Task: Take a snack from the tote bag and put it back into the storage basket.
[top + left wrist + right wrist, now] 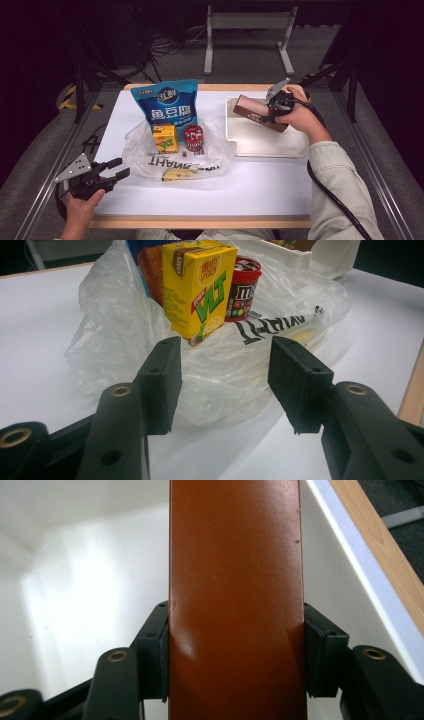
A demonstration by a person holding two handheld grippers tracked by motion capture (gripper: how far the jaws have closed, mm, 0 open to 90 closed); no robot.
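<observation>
**Brown box gripped over the tray, left gripper idle by the bag**

High view: the right gripper (270, 111) is clamped on a brown box (256, 113), which it holds tilted above the far left part of the white tray (270, 145). The tray sits at the right of the white table (260, 185). The left gripper (112, 172) is at the table's near left corner, jaws apart and holding nothing, just beside the near left edge of a clear plastic bag (145, 150). On or in the bag stand a yellow carton (165, 138) and a red tub (193, 136), side by side. A blue pouch (167, 102) stands upright behind them. A yellow packet (179, 174) lies at the bag's near edge.

Left gripper view: the left gripper (225, 382) is released, its two black jaws well apart with the crumpled bag (115, 335) between and beyond them. The carton (197, 287) stands upright beyond the jaws, with the tub (241, 287) touching or just beside it. A corner of the tray (330, 257) shows farther back.

Right gripper view: the right gripper (235, 655) grasps the box (235, 580), one jaw pressed on each long side. The box runs straight away from the camera. The tray's white floor (75, 580) lies beneath it, and the table's wooden edge (385, 550) runs at the right.
</observation>
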